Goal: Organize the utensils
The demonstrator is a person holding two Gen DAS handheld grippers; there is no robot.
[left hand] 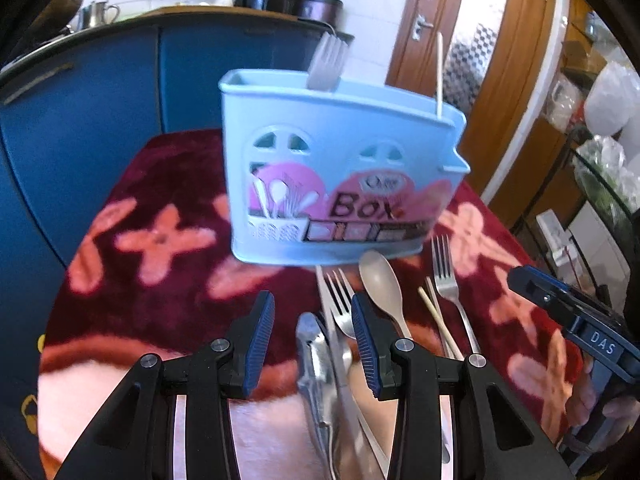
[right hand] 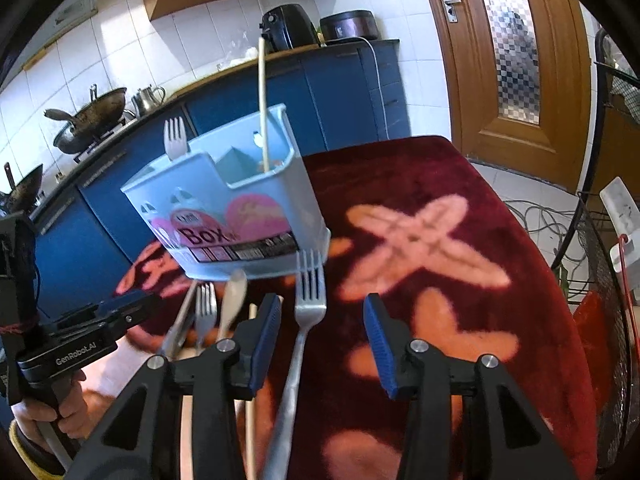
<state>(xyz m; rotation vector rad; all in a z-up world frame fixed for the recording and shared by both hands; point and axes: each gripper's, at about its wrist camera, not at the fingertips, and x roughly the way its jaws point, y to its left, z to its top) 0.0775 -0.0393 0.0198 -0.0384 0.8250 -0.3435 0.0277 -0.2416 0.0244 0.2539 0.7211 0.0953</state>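
Observation:
A light blue utensil box point(left hand: 340, 172) stands on the red flowered table cloth point(left hand: 160, 200); it also shows in the right wrist view point(right hand: 232, 216). A pale fork point(left hand: 328, 62) and one chopstick point(left hand: 439, 76) stand in it. In front of it lie a knife point(left hand: 320, 372), a metal fork point(left hand: 340, 304), a beige spoon point(left hand: 382, 284), chopsticks point(left hand: 436, 312) and another metal fork point(left hand: 448, 276). My left gripper point(left hand: 313, 312) is open just above the knife and fork. My right gripper point(right hand: 322, 320) is open with the right-hand metal fork point(right hand: 310, 292) between its fingers.
Blue kitchen cabinets point(left hand: 100, 112) stand behind the table, with woks point(right hand: 92, 116), a kettle and appliances on the counter. A wooden door point(right hand: 516, 60) is at the back right. A wire rack point(right hand: 608, 280) stands right of the table.

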